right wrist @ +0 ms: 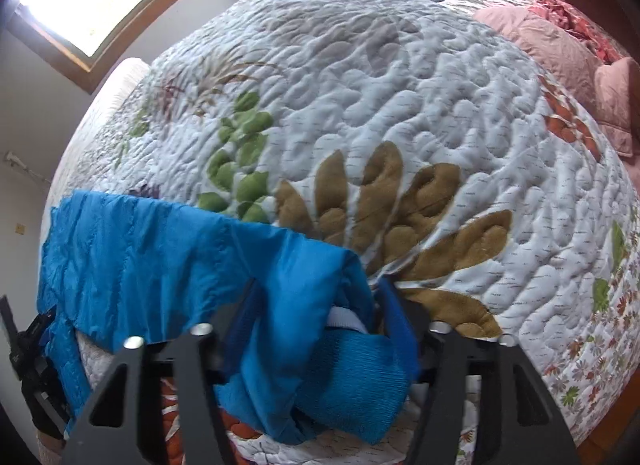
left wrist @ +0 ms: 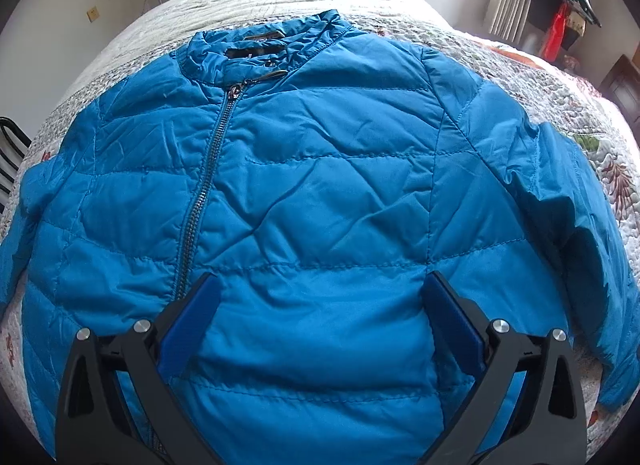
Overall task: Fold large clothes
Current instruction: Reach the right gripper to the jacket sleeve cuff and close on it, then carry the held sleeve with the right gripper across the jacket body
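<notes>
Blue quilted jacket [left wrist: 320,193] spread front-up on floral bed quilt [right wrist: 400,105], zipper [left wrist: 204,193] closed, left gripper [left wrist: 320,285] jaws wide apart over the lower front, right gripper [right wrist: 316,305] clamped on the sleeve cuff [right wrist: 320,365].

The jacket [left wrist: 320,193] lies flat on the bed [right wrist: 400,85], collar away; pillows [right wrist: 560,49] sit at the bed's far right.

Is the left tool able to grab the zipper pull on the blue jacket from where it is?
Probably yes. The left tool hangs open over the jacket's lower front, and the zipper pull lies bare near the collar with nothing covering it. The tool would have to travel up the jacket first.
</notes>
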`<state>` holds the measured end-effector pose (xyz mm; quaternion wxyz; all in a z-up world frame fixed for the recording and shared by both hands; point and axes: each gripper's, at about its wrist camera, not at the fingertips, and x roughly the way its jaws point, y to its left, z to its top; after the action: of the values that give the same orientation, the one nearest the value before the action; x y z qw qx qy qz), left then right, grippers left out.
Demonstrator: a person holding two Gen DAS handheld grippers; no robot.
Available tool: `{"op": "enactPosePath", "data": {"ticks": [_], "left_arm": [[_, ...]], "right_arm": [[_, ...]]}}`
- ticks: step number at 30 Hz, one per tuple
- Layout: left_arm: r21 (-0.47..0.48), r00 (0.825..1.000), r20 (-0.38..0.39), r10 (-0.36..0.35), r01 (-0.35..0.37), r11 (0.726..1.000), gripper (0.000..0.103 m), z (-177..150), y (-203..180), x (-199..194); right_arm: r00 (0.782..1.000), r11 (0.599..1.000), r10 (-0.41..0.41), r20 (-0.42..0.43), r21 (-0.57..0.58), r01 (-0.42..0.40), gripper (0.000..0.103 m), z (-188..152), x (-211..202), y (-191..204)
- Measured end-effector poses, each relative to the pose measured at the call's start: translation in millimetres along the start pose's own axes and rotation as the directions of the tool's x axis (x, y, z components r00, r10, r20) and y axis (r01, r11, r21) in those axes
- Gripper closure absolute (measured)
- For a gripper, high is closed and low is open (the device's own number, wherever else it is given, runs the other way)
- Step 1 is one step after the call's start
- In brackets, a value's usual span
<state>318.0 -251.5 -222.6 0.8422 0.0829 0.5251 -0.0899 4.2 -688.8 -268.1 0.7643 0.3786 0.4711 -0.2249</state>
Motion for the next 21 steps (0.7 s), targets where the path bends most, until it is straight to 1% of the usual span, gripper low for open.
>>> {"op": "enactPosePath", "data": {"ticks": [1,6,11,14,15,16,19,21], "left_arm": [[0.006,1.0,0.001,0.002,-0.002,1.0,0.002,0,0,1],[0.041,1.0,0.03,0.006,-0.007,0.999,0.002,-6,-2,0],[0.053,0.999,0.052,-0.008,0.005,0.999,0.002,-8,-2,3],[0.061,0.998,0.067,-0.006,0.001,0.998,0.002,-10,-3,3],[0.06,0.998,0.063,-0.008,0.004,0.998,0.002,-9,-3,3],[0.058,0.999,0.051,-0.012,0.009,0.998,0.002,-7,-2,3],[0.059,1.0,0.016,-0.019,0.018,0.998,0.002,-3,1,-2],[0.062,1.0,0.009,-0.02,0.019,0.998,0.003,-1,7,-10]], "right_arm": [[1.0,1.0,-0.005,-0.003,-0.005,0.005,0.068,2,1,2],[0.999,0.998,-0.05,-0.001,-0.033,0.05,0.076,12,11,20],[0.995,0.995,-0.094,-0.015,-0.038,0.094,0.078,19,25,30],[0.995,0.995,-0.095,-0.025,-0.007,0.095,0.08,23,25,34],[0.996,0.996,-0.092,-0.016,-0.003,0.092,0.083,24,21,39],[0.997,0.997,-0.076,-0.002,-0.004,0.076,0.085,25,13,43],[1.0,1.0,0.02,0.02,-0.016,-0.019,0.087,30,-7,68],[0.993,0.993,0.113,0.025,-0.036,-0.112,0.088,33,-21,91]]}}
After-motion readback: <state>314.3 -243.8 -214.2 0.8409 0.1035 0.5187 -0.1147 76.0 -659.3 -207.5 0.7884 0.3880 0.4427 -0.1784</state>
